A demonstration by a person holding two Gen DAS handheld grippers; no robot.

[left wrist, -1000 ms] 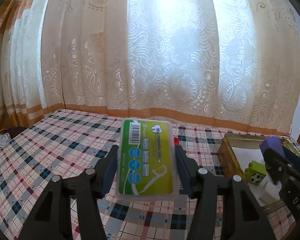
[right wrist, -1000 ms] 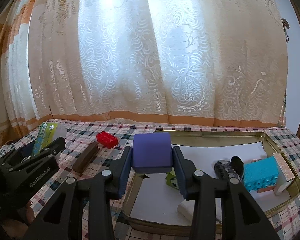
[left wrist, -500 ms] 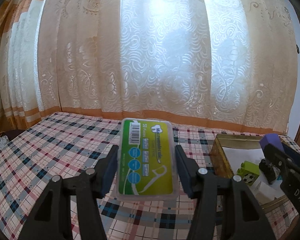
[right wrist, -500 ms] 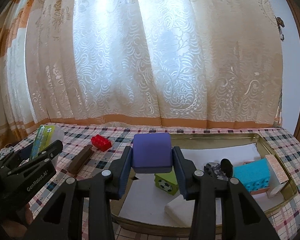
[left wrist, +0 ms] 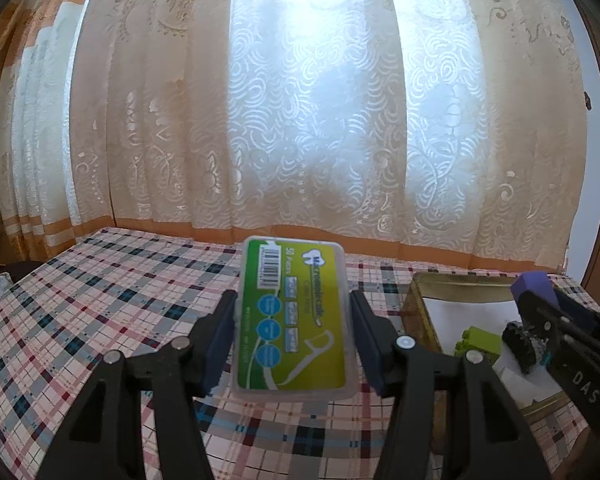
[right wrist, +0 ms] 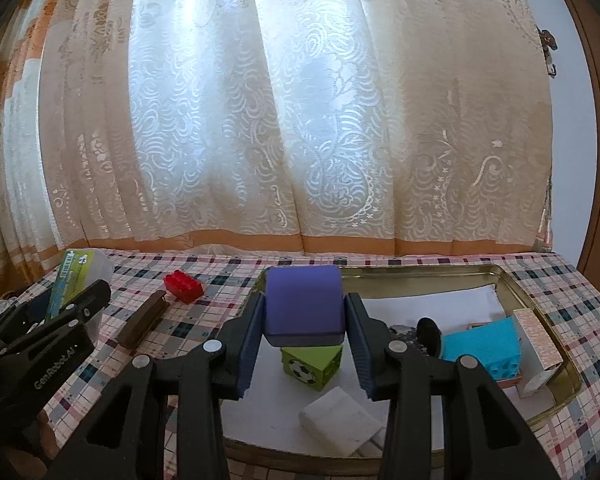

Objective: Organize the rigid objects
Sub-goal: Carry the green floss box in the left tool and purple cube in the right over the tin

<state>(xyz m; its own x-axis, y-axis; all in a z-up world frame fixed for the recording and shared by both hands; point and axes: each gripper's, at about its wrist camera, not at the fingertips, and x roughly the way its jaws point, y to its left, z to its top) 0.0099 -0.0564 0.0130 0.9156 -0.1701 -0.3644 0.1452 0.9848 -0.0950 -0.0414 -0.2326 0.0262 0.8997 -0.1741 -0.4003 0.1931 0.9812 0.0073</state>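
My left gripper [left wrist: 292, 328] is clamped on the floss box [left wrist: 293, 318], held up over the checked cloth [left wrist: 100, 304], with the tray [right wrist: 540, 308] off at three o'clock. At eleven o'clock of my right gripper [right wrist: 305, 320] lie a red brick [right wrist: 183, 286] and a brown bar [right wrist: 143, 320], not yet tidied. That gripper is clamped on the purple block [right wrist: 305, 304], above the tray's green cube [right wrist: 311, 366]. I judge I am mid-carry: next, lower the block onto bare liner, then release.

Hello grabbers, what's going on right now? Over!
Left gripper shut on floss pick box. Right gripper shut on purple block, above gold tray. Green soccer cube sits below it.
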